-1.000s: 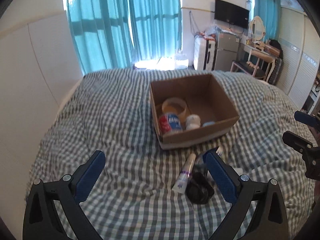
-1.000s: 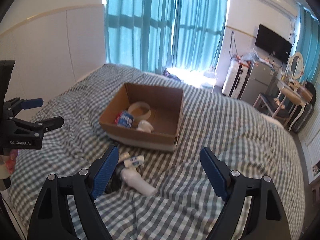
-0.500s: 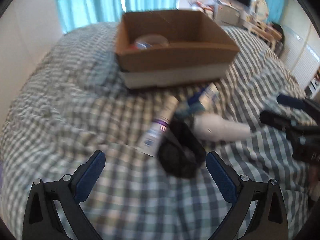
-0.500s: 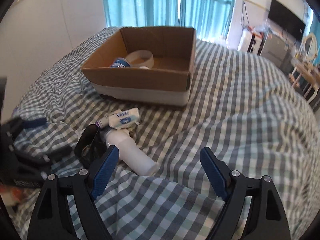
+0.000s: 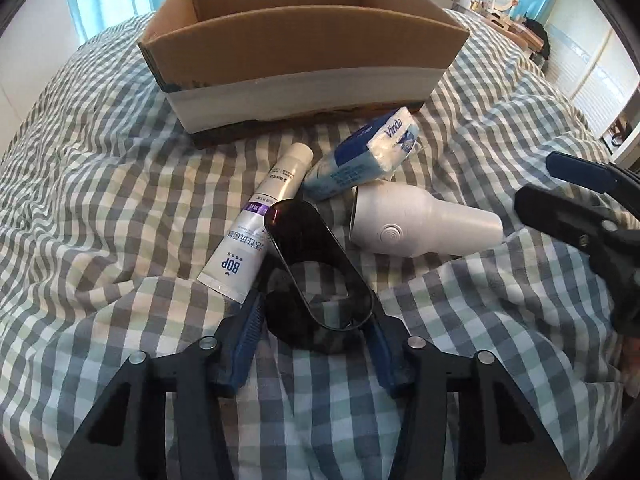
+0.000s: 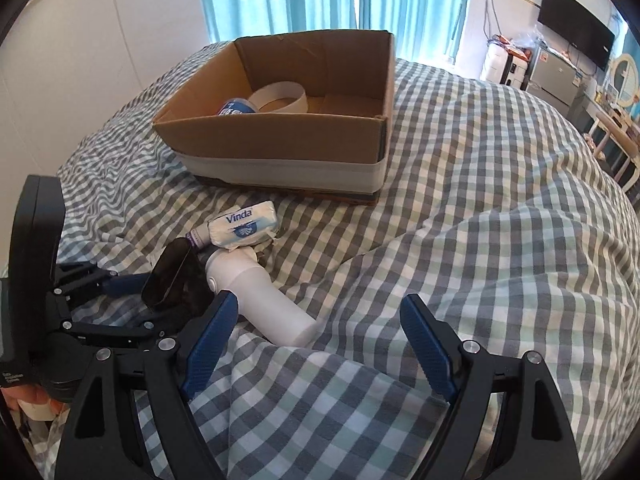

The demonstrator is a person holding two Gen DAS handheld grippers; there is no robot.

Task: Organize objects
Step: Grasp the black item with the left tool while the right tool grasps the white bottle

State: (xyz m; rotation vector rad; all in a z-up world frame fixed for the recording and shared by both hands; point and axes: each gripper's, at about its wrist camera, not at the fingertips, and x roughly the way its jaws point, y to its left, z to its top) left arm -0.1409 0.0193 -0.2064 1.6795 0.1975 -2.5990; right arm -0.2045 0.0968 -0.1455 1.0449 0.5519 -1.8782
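Two blue fingers of the left gripper [image 5: 316, 334] flank the dark oval case [image 5: 318, 268] at 6 o'clock; whether they press it is unclear. Its lower end is hidden. Right gripper [image 6: 318, 346] gapes, holding nothing, cardboard box [image 6: 288, 164] at 12 o'clock.

The left hand-held gripper [image 5: 314, 344] clamps a dark oval case [image 5: 316, 276] on the checked bedspread [image 5: 100, 200].

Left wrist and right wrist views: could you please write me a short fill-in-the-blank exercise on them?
The left gripper grips the ___ case.
The tissue pack reads ___.
The tape roll lies ___ the cardboard box.
The right gripper has its jaws ___.
Missing: black; Vinda; inside; open.
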